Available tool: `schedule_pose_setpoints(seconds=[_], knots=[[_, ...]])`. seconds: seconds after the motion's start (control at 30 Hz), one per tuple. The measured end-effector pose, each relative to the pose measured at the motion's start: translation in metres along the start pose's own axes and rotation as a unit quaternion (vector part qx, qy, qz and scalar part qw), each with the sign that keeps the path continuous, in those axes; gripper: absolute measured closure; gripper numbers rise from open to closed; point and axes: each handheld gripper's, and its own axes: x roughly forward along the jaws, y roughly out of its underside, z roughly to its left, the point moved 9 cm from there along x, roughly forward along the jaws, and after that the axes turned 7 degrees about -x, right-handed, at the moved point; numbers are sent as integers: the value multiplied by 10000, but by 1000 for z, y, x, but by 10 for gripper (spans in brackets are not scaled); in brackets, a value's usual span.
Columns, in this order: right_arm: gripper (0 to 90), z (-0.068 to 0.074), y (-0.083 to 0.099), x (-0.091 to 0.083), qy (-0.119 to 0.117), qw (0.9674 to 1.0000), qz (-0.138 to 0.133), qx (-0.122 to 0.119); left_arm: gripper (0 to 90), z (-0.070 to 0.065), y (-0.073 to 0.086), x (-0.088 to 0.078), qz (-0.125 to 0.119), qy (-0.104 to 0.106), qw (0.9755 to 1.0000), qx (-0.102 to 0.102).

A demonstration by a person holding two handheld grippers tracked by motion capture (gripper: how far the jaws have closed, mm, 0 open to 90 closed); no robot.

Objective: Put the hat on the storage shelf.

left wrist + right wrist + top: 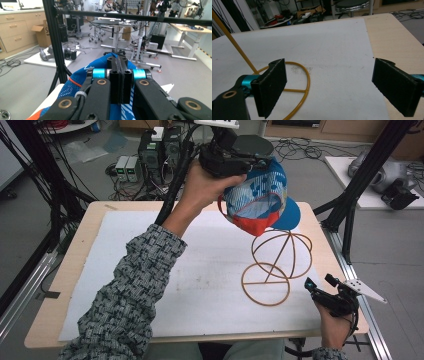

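A blue, white and orange cap (257, 195) hangs in the air over the far right of the table, with my left gripper (239, 164) shut on its crown from above. In the left gripper view the two jaws are pressed together (119, 62) with blue cap fabric (98, 65) pinched between and spreading below them. Just under the cap stands a yellow wire hat stand (277, 260) with a round base ring. My right gripper (316, 289) rests low near the table's front right corner, open and holding nothing; through its spread pads (273, 85) I see the stand's base ring (305, 83).
A white mat (200, 275) covers most of the wooden table (75, 270). Black frame posts (350, 205) rise at the right and left edges. Computers and cables (150, 155) sit on the floor behind the table.
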Motion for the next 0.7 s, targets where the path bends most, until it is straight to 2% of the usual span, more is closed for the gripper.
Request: schedule_pose_setpoints(seconds=[0.3, 0.4, 0.43, 0.6, 0.7], knots=[[116, 2, 0, 3, -40, 10000, 36, -23, 890, -3, 15, 5, 244, 86, 9996, 67], [116, 2, 0, 3, -38, 10000, 38, -22, 890, -3, 23, 8, 412, 101, 9991, 85], [116, 2, 0, 3, -28, 10000, 39, -31, 890, -5, 28, 10, 520, 106, 9985, 139], [116, 2, 0, 4, -30, 10000, 45, -49, 891, -11, 34, 15, 655, 141, 9974, 267], [116, 2, 0, 4, -37, 10000, 51, -53, 891, -21, 41, 23, 814, 181, 9955, 444]])
